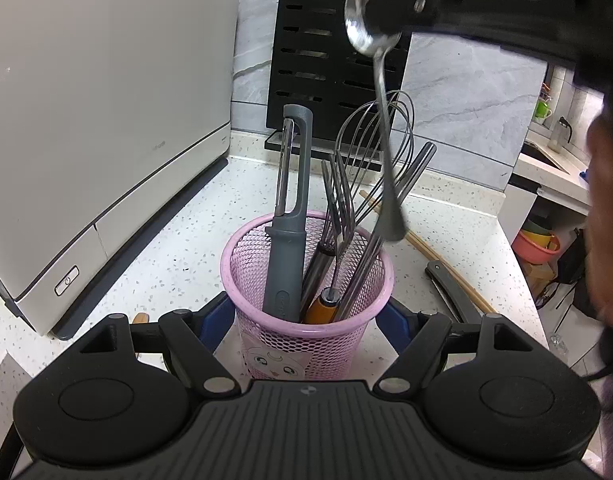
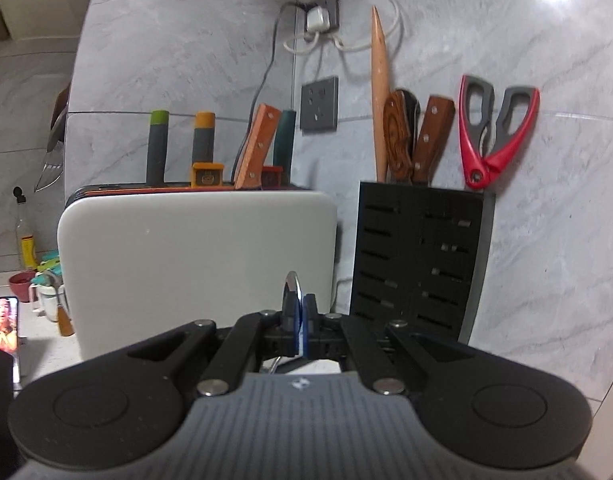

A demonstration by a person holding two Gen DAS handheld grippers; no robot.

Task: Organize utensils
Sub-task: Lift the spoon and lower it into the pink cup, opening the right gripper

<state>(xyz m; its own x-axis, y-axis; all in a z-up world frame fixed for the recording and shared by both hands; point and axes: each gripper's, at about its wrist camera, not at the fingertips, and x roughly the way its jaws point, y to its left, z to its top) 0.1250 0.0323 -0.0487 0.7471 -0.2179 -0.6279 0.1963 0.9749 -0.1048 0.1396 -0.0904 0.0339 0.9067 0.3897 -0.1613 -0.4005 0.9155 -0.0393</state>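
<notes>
A pink mesh utensil cup [image 1: 306, 332] stands on the speckled counter between the fingers of my left gripper [image 1: 306, 320], which grips its sides. It holds a grey peeler [image 1: 288, 216], forks [image 1: 338, 200], a wire whisk [image 1: 374, 136] and an orange-handled tool [image 1: 320, 308]. My right gripper [image 1: 386, 16] is shut on the bowl of a steel spoon [image 1: 380, 92], which hangs handle-down with its tip just above the cup's right rim. In the right wrist view the spoon's bowl edge [image 2: 292, 284] shows between the closed blue pads of the right gripper [image 2: 300, 320].
A white appliance [image 1: 98, 128] stands left, a black knife block [image 1: 330, 64] behind the cup. Wooden chopsticks [image 1: 434, 256] and a black tool [image 1: 450, 288] lie right of the cup. Red scissors [image 2: 494, 132], knife handles [image 2: 422, 136] and wall sockets [image 2: 320, 102] show on the tiled wall side.
</notes>
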